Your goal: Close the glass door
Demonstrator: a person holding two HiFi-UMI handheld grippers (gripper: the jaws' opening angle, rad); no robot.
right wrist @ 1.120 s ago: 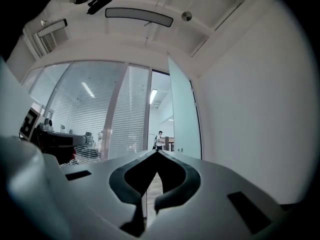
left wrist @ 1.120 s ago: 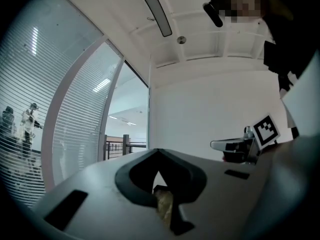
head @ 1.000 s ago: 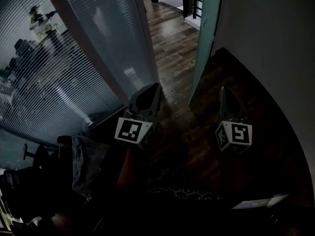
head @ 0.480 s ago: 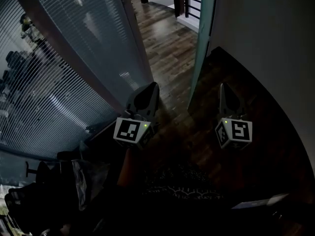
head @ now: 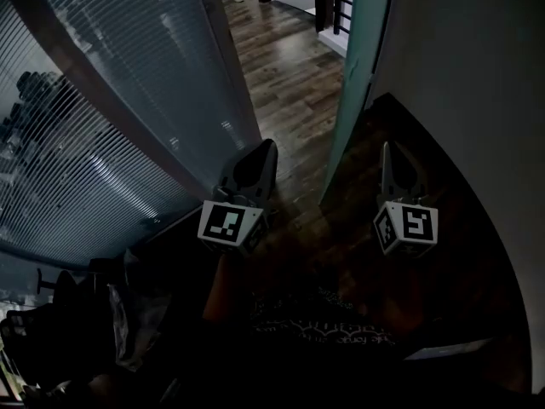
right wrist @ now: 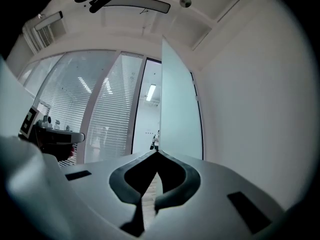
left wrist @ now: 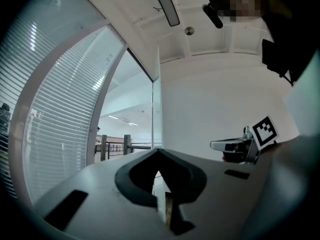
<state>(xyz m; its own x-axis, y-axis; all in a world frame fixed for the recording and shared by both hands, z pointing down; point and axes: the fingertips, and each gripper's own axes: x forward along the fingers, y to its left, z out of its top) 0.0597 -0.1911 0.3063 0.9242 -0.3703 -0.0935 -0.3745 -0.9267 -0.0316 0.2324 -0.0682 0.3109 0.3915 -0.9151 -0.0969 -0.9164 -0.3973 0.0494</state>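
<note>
Doorway (head: 285, 66) open at upper centre of frame; blinds (head: 111, 100) block the left, door (head: 362, 58) edge and wall (head: 460, 58) block the right.

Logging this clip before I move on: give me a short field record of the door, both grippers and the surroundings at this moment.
door: glass door stands open, edge-on in the head view, beside the white wall
doorway: wooden floor shows through the opening
left gripper: jaws together, nothing between them, apart from the door
right gripper: jaws together, nothing between them, apart from the door
left side: glass wall with blinds
task state: door not yet closed
</note>
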